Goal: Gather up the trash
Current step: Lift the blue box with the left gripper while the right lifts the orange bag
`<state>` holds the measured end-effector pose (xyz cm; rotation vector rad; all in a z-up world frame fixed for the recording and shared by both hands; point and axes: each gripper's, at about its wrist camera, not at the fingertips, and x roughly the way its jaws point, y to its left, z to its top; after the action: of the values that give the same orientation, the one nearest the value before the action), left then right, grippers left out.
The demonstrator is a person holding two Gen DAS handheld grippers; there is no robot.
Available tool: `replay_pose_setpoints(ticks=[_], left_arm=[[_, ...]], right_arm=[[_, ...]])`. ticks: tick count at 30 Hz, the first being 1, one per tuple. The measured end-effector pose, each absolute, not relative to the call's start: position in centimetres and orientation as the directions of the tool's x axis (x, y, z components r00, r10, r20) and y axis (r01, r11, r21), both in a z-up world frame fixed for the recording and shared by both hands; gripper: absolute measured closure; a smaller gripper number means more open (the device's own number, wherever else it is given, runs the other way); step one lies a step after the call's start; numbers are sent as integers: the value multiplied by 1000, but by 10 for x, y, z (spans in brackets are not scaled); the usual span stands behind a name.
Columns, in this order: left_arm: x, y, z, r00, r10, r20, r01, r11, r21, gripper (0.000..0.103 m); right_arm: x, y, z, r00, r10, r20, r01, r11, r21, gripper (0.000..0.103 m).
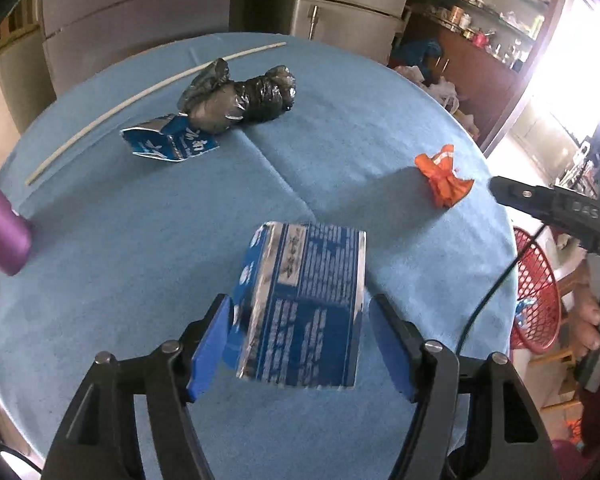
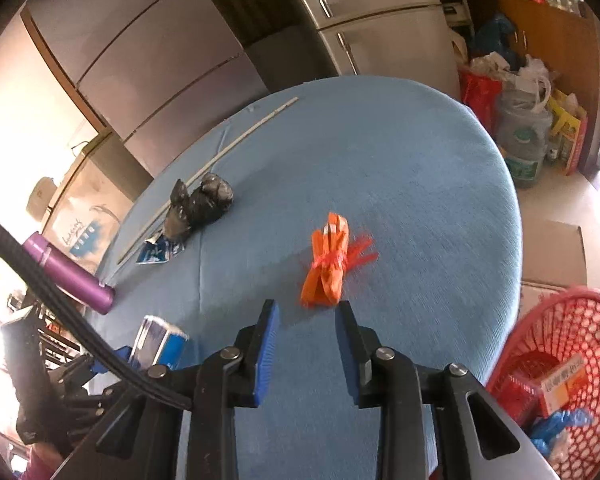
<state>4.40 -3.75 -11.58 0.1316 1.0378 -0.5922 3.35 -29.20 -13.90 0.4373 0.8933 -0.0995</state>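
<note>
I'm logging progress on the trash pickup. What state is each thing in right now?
Left gripper: open, fingers either side of the carton, not clamped.
Right gripper: open, empty, just short of the orange bag.
Carton: flattened, lying on the table.
Orange bag: knotted, lying on the table.
Black bag: crumpled, on the table.
Torn wrapper: opened flat, beside the black bag.
Basket: holds some trash.
</note>
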Motion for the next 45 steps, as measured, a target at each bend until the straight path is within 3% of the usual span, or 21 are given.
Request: replay_pose_setpoints(ticks=[3, 8, 9, 10, 11, 15, 25, 32, 36, 37, 38, 39, 45], left_arm=[[52, -46, -122, 353, -378, -856, 521, 839, -156, 30], [60, -50, -133, 351, -354, -867, 504, 852, -144, 31], [61, -50, -134, 349, -358, -866, 501, 852, -151, 34], [62, -49, -135, 354, -359, -864, 496, 855, -152, 38], [63, -48, -135, 361, -355, -862, 490, 859, -149, 40], [66, -43, -131, 366, -368, -855, 470, 866, -171, 42], [47, -50, -87, 503, -327, -800, 466, 882, -68, 42], [24, -53, -66, 573, -308, -760, 484, 875, 11, 41], [17, -49, -69, 581, -293, -759, 485, 874, 34, 41], [16, -48, -69, 580, -291, -761, 484, 874, 35, 41], [17, -48, -71, 573, -292, -766, 485, 874, 29, 41], [18, -47, -72, 569, -292, -769, 484, 875, 26, 41], [22, -42, -75, 561, -293, -775, 475, 880, 10, 41]], right_arm=[[52, -295, -148, 614, 69, -786, 282, 911, 301, 30], [74, -292, -158, 615, 38, -788, 282, 922, 265, 32], [79, -290, -162, 606, 30, -795, 279, 928, 248, 41], [85, -287, -167, 588, 15, -809, 277, 936, 218, 63], [90, -286, -173, 563, 2, -826, 282, 940, 194, 68], [88, -285, -178, 567, 12, -824, 291, 932, 214, 73], [23, -289, -130, 698, 69, -713, 216, 929, 301, 73], [1, -298, -119, 709, 96, -699, 206, 920, 334, 71], [7, -311, -132, 683, 150, -715, 229, 885, 405, 62], [10, -314, -136, 681, 158, -715, 239, 875, 421, 54], [13, -316, -139, 684, 159, -712, 242, 871, 427, 36], [14, -316, -141, 686, 157, -711, 244, 871, 427, 33], [44, -300, -160, 639, 122, -759, 231, 911, 341, 36]])
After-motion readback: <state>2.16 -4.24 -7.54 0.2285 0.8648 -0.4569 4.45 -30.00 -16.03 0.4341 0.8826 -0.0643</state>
